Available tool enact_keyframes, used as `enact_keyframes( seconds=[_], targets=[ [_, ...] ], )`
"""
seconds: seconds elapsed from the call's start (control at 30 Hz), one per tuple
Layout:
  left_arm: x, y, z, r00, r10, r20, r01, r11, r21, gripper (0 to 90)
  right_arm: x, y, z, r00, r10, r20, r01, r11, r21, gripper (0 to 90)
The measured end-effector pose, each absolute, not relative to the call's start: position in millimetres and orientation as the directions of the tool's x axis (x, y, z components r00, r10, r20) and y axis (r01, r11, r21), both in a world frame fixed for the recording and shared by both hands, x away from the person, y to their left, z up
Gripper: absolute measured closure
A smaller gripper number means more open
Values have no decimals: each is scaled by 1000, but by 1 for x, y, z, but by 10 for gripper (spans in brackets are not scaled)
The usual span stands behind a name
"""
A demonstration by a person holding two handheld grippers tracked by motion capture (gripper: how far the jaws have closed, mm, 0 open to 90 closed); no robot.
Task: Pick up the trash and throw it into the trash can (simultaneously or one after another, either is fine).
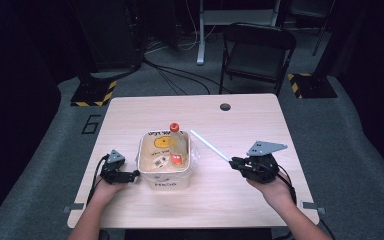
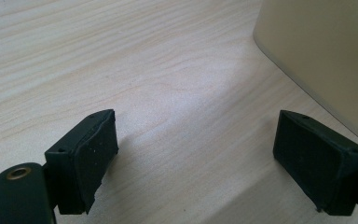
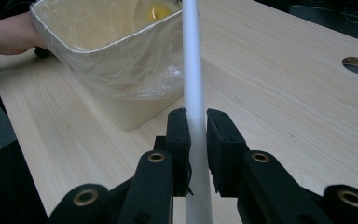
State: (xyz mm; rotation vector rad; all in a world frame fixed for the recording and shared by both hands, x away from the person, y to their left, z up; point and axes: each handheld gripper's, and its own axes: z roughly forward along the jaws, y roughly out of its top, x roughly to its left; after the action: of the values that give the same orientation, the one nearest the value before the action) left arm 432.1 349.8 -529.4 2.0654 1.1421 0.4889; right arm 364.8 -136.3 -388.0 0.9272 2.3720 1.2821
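At table's right, right claw (image 3: 196,128) clamps white tube (image 3: 192,70); left claw (image 2: 196,154) wide apart.

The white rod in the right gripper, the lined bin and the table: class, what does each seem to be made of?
White rod: probably plastic; smooth, matte, uniformly white tube shape. Bin: likely cream plastic, with smooth walls and rounded corners; its liner looks like thin clear film, wrinkled and glossy over the rim. Table: pale wood or wood-look laminate, showing grain lines under a flat satin finish.
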Motion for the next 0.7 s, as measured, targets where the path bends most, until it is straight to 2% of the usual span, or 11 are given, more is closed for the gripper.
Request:
enact_keyframes(
  seconds=[0.7],
  targets=[
    [432, 350, -529, 537, 844, -13, 573, -353, 740, 135, 357, -116, -389, -803, 594, 49, 365, 426, 828, 787]
  ],
)
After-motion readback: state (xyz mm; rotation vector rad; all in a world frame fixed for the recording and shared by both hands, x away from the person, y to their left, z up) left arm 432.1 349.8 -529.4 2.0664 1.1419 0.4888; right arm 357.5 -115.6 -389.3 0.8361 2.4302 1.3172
